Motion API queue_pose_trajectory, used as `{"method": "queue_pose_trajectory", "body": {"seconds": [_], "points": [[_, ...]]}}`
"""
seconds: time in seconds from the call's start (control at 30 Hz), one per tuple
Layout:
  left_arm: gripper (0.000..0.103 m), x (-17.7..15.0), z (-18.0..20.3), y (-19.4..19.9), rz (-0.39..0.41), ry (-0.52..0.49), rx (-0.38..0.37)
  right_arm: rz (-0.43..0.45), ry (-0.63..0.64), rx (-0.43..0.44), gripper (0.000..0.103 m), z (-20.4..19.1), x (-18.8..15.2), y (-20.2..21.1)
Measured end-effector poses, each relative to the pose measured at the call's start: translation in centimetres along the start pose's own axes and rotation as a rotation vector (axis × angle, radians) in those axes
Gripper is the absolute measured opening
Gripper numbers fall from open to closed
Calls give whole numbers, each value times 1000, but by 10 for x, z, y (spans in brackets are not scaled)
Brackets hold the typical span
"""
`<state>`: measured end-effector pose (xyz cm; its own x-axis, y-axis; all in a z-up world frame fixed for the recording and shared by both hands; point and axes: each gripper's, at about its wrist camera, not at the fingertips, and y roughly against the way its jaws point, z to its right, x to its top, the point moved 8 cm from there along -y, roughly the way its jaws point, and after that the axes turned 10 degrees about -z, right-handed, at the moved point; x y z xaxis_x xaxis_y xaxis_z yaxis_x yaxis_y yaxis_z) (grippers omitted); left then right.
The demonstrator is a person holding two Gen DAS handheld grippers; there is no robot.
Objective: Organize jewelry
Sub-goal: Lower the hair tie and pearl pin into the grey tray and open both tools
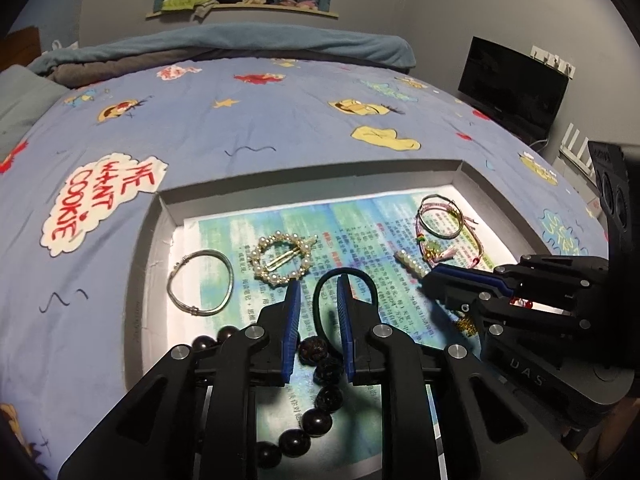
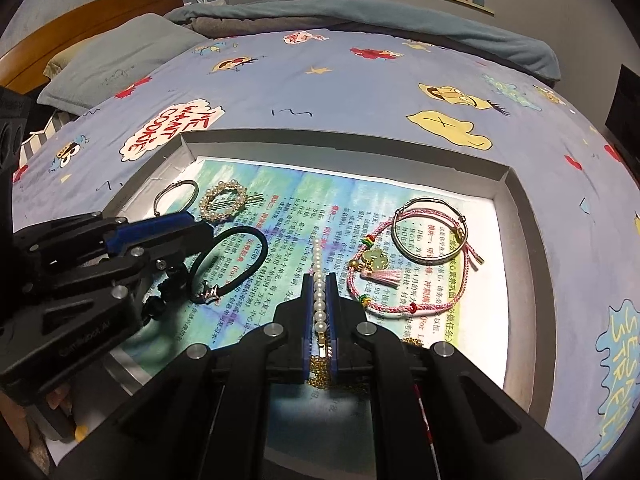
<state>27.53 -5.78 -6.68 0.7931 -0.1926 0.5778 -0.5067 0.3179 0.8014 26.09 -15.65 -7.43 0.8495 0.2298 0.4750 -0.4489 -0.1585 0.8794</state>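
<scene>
Nearest the left wrist camera, the left gripper [image 1: 319,284] hangs over a shallow grey box [image 1: 320,178] on a bed, its blue-padded fingers a little apart; the near arc of a black hair tie [image 1: 362,280] runs between them, and whether the pads touch it I cannot tell; a string of dark round beads [image 1: 320,396] curls on the paper beneath the fingers; in the right wrist view, the right gripper [image 2: 320,280] has its fingers clamped together on a pearl bar hair clip [image 2: 318,280], whose row of pearls runs forward past the fingertips; a fine gold chain [image 2: 320,374] lies bunched under the jaws; the box floor is lined with a printed blue-green sheet [image 2: 304,208]; on it, to the left, lie a thin silver bangle [image 1: 200,282] and, just beside it, a round pearl hair pin [image 1: 280,258]; to the right, a pink braided cord bracelet [image 2: 404,307] with a green charm and pink tassel overlaps a second metal bangle [image 2: 428,230]; the box rests on a blue cartoon-print bedsheet [image 1: 280,128].
</scene>
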Motion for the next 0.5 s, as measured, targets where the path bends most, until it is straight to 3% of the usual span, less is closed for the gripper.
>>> {"method": "queue_pose_trajectory", "body": {"seconds": [0.13, 0.2, 0.33, 0.4, 0.5], "points": [[26, 2, -5, 10, 21, 15, 12, 22, -28, 8, 13, 6, 1, 7], [41, 3, -7, 16, 39, 23, 28, 37, -40, 12, 24, 9, 1, 13], [53, 3, -8, 31, 67, 35, 39, 58, -42, 11, 37, 9, 0, 24], [63, 1, -7, 39, 78, 33, 55, 78, -50, 3, 51, 11, -1, 32], [72, 0, -7, 51, 95, 28, 89, 106, -66, -9, 59, 15, -3, 46]]}}
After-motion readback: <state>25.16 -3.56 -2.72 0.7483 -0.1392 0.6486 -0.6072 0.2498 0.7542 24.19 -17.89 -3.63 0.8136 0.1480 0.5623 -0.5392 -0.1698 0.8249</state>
